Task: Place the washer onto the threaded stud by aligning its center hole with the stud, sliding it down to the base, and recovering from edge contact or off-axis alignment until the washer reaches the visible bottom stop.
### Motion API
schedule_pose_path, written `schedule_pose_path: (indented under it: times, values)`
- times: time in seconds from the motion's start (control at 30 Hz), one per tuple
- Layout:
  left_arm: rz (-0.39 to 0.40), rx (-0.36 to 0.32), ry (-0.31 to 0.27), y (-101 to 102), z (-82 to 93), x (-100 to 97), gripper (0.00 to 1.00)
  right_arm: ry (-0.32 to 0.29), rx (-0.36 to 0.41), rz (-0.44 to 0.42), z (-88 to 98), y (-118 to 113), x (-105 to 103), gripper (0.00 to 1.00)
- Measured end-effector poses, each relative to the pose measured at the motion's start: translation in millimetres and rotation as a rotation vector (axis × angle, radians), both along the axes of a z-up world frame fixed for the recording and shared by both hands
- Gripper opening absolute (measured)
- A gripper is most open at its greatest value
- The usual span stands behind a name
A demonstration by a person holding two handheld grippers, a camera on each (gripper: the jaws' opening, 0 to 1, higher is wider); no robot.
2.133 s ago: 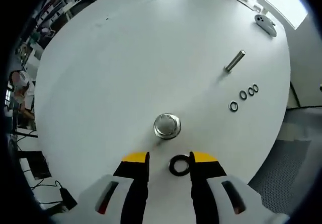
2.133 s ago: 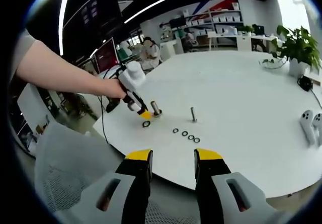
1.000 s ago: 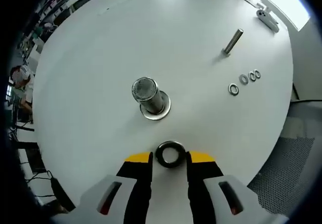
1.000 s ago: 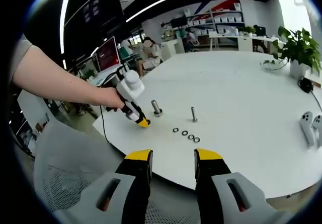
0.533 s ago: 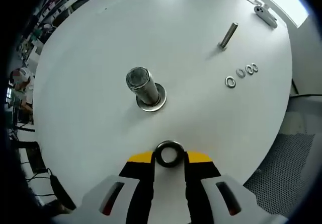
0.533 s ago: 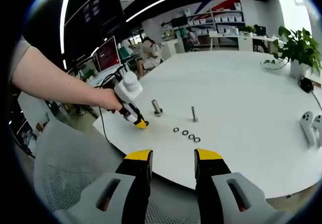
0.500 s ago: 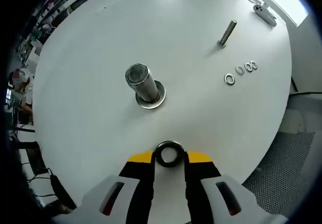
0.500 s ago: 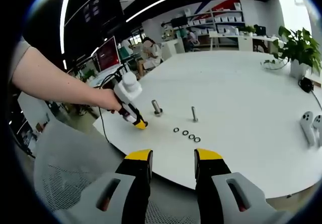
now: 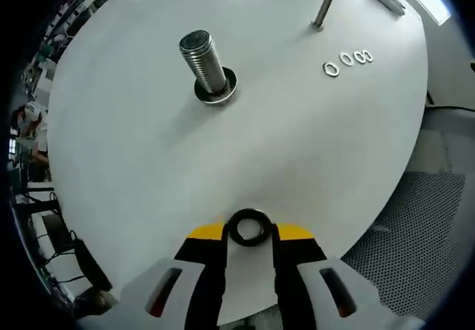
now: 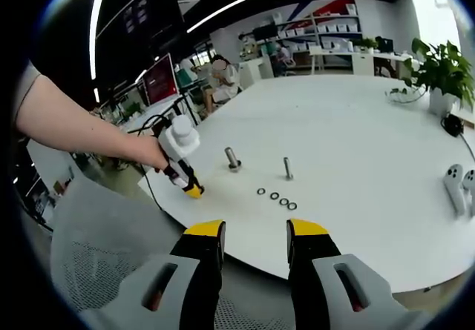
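The black washer (image 9: 249,228) sits pinched between the yellow tips of the left gripper (image 9: 249,231), whose jaws are closed in on its rim from both sides, its center hole facing the camera. It hangs over the near edge of the white round table (image 9: 148,144), well apart from the threaded stud (image 9: 204,61). The stud stands upright on its flanged base farther in on the tabletop. Beyond it stands a thinner bolt (image 9: 322,9), and near that a short row of small silvery rings (image 9: 346,59).

In the right gripper view, the right gripper (image 10: 253,233) has its jaws parted with nothing between them, off the table's edge. A person's hand (image 10: 152,152) holds the left gripper, seemingly just above the table's rim.
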State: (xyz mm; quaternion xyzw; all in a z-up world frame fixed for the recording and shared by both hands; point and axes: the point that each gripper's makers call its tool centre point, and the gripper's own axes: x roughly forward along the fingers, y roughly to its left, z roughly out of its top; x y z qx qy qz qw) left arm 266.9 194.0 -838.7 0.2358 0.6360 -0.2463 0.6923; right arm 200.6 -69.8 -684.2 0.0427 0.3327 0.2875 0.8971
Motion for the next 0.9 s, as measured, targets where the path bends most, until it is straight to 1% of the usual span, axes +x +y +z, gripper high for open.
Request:
schedule_pose_path:
  times: [0.17, 0.3, 0.4, 0.47, 0.77, 0.8, 0.83, 0.9]
  values:
    - [-0.006, -0.019, -0.015, -0.3, 0.6, -1.5, 0.22, -0.001, 0.0, 0.0, 0.1, 0.0, -0.1, 0.35]
    - [-0.012, -0.017, -0.021, -1.5, -0.8, -2.2, 0.23, -0.001, 0.001, -0.003, 0.2, -0.3, 0.0, 0.35]
    - [-0.007, -0.032, -0.016, -3.3, -0.7, -2.9, 0.28, -0.001, -0.001, 0.0, 0.0, 0.0, -0.2, 0.35]
    - [-0.025, -0.027, -0.014, -5.3, -0.2, -5.5, 0.29, -0.002, -0.001, 0.001, 0.0, 0.1, -0.2, 0.35]
    - [-0.008, -0.015, -0.009, -4.5, 0.4, -5.2, 0.29, -0.003, 0.001, 0.006, 0.5, 1.6, -1.1, 0.35]
    - [-0.005, -0.011, -0.01, -4.8, 0.3, -5.2, 0.28, -0.002, 0.001, 0.005, 0.5, 1.4, -0.9, 0.35]
    - [0.012, -0.015, -0.007, -6.0, 0.3, -6.5, 0.21, -0.001, 0.002, 0.004, 0.5, 1.4, -1.0, 0.35]
    - [0.017, -0.012, -0.016, -5.2, 1.5, -5.8, 0.21, -0.001, 0.001, 0.005, 0.4, 1.5, -1.0, 0.35]
